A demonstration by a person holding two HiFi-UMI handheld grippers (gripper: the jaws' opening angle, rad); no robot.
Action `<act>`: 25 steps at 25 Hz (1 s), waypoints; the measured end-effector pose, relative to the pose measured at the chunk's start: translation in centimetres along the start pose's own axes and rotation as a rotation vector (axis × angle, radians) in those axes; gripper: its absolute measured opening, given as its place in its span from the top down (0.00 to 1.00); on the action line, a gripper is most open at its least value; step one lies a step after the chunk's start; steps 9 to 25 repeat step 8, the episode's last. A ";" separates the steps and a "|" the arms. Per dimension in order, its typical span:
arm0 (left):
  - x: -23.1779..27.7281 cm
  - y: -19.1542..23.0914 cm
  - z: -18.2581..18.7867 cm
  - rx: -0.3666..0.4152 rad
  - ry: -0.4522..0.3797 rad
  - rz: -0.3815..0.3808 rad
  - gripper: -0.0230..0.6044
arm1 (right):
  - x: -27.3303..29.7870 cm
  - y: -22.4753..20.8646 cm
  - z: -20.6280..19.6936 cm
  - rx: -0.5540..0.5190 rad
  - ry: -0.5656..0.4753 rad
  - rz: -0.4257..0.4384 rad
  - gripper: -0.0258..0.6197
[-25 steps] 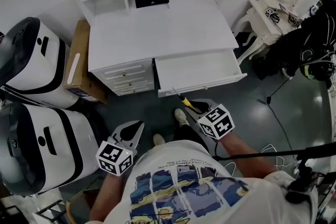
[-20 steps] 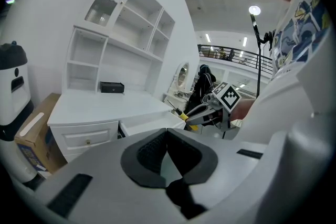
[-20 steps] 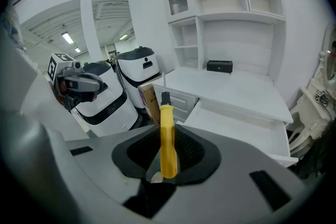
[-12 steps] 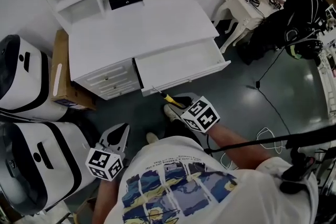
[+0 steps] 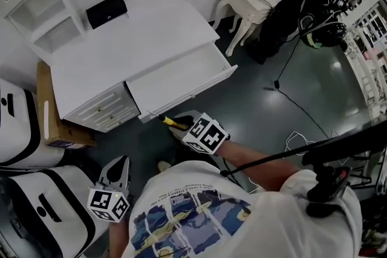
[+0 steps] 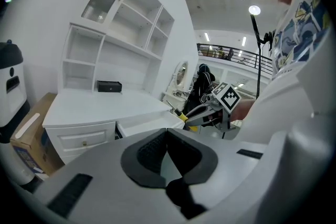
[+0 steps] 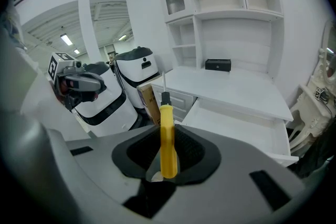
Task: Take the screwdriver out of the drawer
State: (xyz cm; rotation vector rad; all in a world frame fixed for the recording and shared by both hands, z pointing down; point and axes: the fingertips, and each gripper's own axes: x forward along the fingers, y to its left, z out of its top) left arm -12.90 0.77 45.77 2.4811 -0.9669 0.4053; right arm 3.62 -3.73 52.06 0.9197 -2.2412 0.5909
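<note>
The right hand-held gripper (image 7: 167, 132) clamps the yellow-handled metal screwdriver (image 7: 167, 113). The left hand-held gripper (image 6: 167, 135) is closed and empty.

Cool, even indoor light; strong fisheye bending in both gripper views.

In the head view the white painted desk (image 5: 139, 27) at 11 o'clock is bright and nearly washed out, while the dark glossy grey floor (image 5: 242, 99) at 3 o'clock carries soft pale reflections. A round ceiling lamp (image 6: 254, 10) glares at 1 o'clock in the left gripper view. Both gripper views go black at the corners (the white shelves (image 6: 142, 10) curve). The yellow-handled screwdriver (image 7: 168, 139) looks sharp.
</note>
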 end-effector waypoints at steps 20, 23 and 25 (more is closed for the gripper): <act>1.1 0.5 0.3 -0.006 0.013 0.003 0.94 | 0.9 -0.9 0.1 0.009 0.003 0.016 0.80; 1.1 0.5 0.3 -0.006 0.013 0.003 0.94 | 0.9 -0.9 0.1 0.009 0.003 0.016 0.80; 1.1 0.5 0.3 -0.006 0.013 0.003 0.94 | 0.9 -0.9 0.1 0.009 0.003 0.016 0.80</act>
